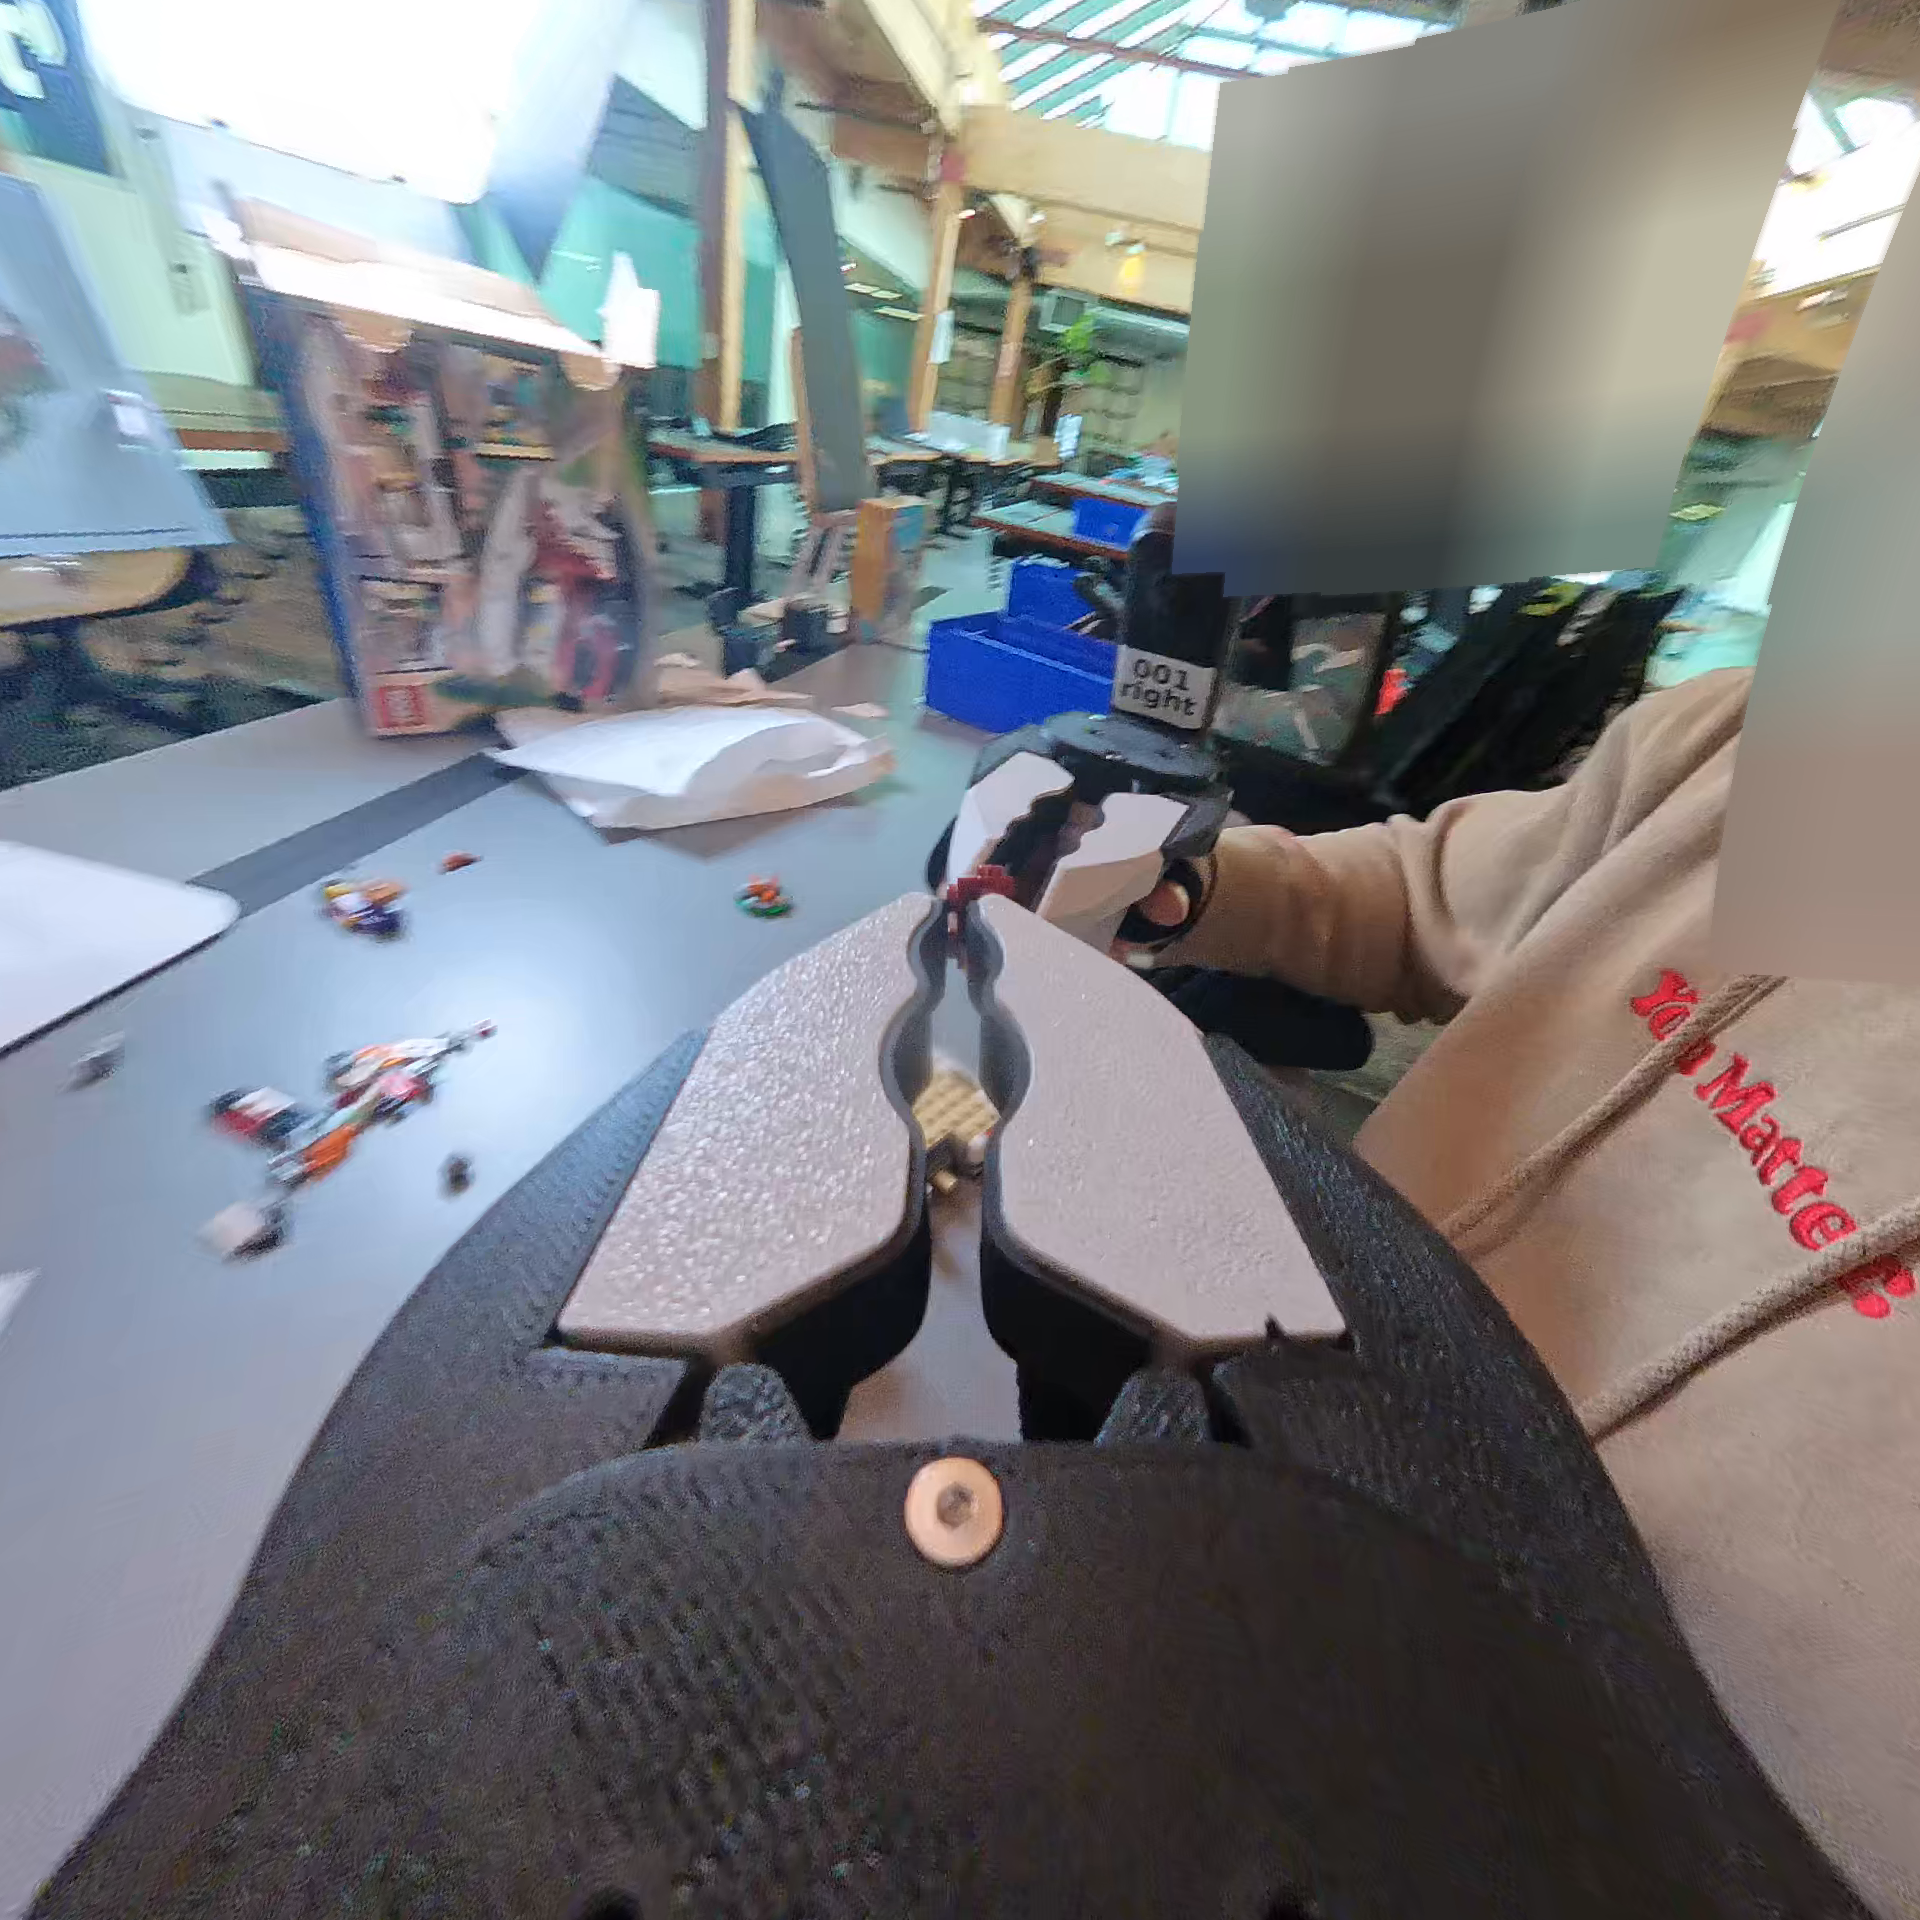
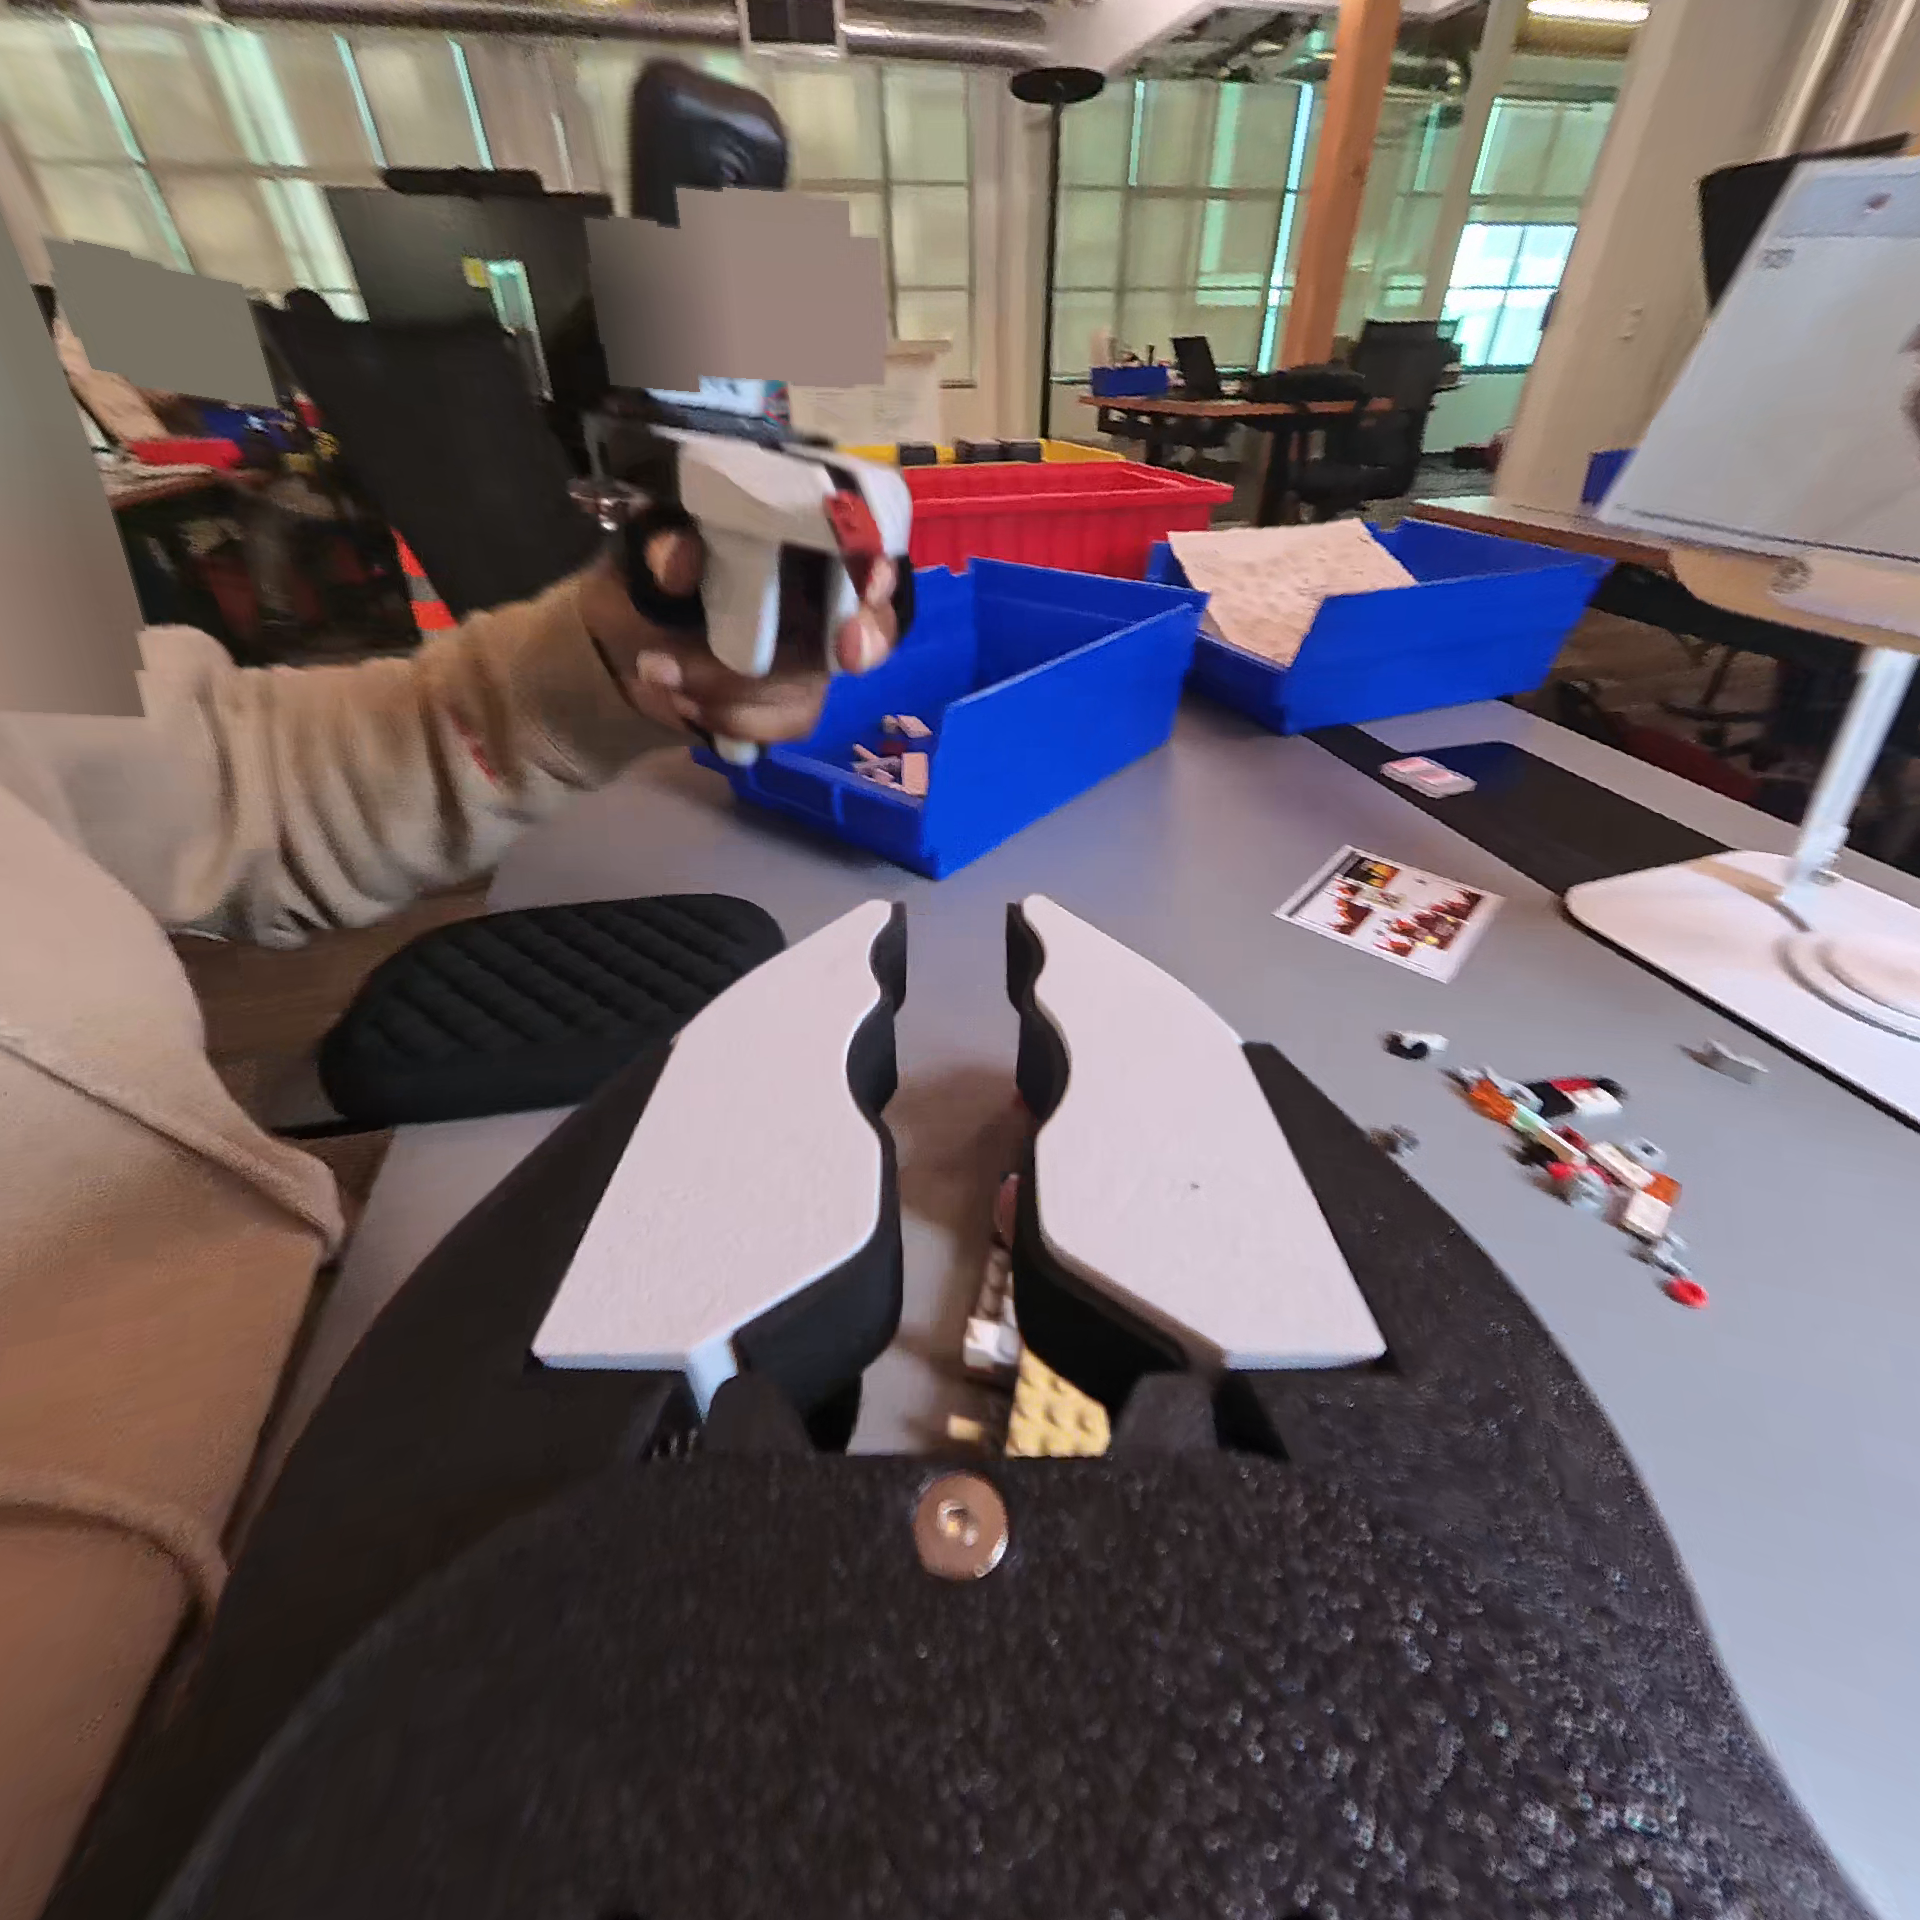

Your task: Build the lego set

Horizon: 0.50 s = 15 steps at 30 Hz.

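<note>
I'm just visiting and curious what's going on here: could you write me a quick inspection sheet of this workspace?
Surface: grey table with a dark strip.
Job's things: small red brick piece; tan studded plate under the grippers.
Clutter: loose bricks, instruction leaflet, white paper bag, toy box, blue bins.
Grippers: left gripper shut on the red piece; right gripper open, nothing between its fingers.
Cables: nothing seen.
Surroundings: white stand, office desks, windows.
</note>
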Each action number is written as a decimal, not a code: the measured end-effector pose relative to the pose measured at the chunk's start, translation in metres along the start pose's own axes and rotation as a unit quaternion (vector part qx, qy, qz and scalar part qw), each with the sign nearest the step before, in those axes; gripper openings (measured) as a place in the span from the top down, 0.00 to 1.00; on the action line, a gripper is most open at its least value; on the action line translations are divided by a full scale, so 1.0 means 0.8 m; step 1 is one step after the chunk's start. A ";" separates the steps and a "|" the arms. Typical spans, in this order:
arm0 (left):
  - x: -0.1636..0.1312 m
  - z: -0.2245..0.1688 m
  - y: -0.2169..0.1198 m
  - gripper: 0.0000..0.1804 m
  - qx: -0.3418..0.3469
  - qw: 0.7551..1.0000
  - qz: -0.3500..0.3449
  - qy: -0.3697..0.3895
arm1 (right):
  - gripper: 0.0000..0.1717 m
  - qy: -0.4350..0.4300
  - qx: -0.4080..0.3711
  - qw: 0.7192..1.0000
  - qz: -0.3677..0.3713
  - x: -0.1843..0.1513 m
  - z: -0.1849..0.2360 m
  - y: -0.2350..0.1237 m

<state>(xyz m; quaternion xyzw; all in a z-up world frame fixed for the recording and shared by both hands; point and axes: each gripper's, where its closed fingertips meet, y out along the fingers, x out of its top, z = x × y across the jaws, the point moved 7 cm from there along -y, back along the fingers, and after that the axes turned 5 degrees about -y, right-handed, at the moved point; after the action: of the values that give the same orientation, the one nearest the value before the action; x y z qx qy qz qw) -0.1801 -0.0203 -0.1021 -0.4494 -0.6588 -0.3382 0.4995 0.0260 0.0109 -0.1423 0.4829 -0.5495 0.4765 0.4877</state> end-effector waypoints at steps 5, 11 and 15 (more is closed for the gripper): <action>-0.019 -0.012 0.067 0.98 -0.094 0.996 0.011 -0.008 | 0.89 -0.003 0.016 1.000 -0.009 0.015 0.014 0.004; -0.042 -0.006 0.097 0.98 -0.122 0.991 0.026 -0.039 | 0.97 -0.016 0.016 1.000 0.016 0.007 0.014 0.003; -0.061 0.011 0.097 0.96 -0.097 0.993 0.040 -0.057 | 0.98 -0.023 0.018 0.997 0.065 -0.009 0.000 -0.002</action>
<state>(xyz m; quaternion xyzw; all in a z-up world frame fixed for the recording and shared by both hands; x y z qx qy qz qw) -0.1061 0.0036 -0.1514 -0.5404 -0.6318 -0.3538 0.4285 0.0282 0.0113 -0.1490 0.4661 -0.5816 0.5060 0.4342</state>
